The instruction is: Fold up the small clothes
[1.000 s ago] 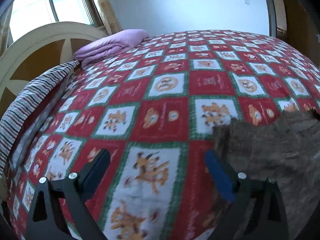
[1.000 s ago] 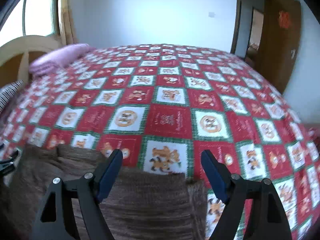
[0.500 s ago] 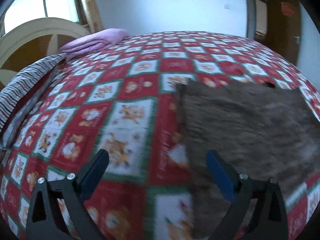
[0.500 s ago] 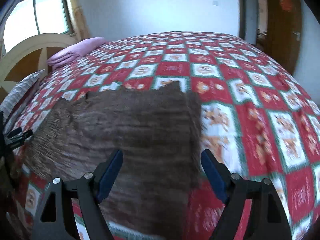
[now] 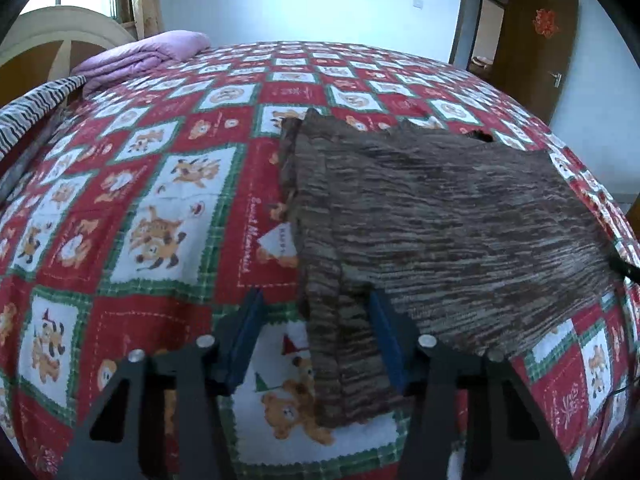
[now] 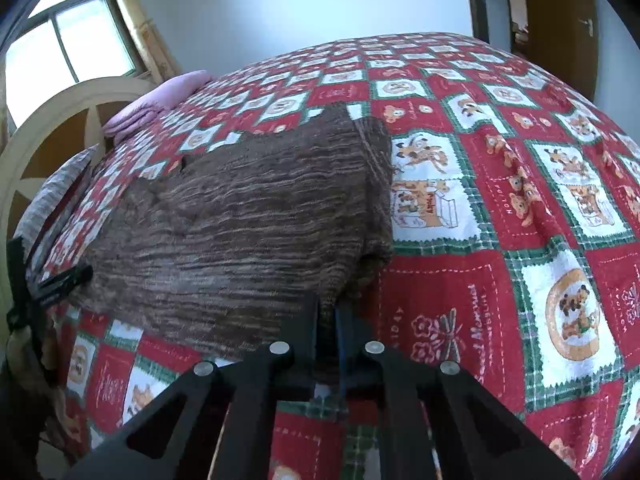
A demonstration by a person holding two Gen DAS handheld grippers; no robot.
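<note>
The near hem of the brown knit garment is partly hidden behind my own fingers in both wrist views, and its far right corner runs off behind a dark tip at the edge of the left view, so I cannot make out how that corner lies. A small dark gap shows at the garment's far edge; whether it is a neck opening or a fold I cannot tell. There are no containers here; the garment simply lies spread on the red and green teddy-bear bedspread, near the front edge of the bed. My left gripper stands with its jaws apart, straddling the garment's near left corner without pressing on it. My right gripper has its jaws clenched on the near right corner of the garment, the knit bunching upward where it enters the blue pads. Half a second ago both pairs of jaws stood wide; since then the right pair has closed on the cloth and the left pair has narrowed around the corner. At the head of the bed sit a folded lilac blanket, a striped pillow and the cream arched headboard.
</note>
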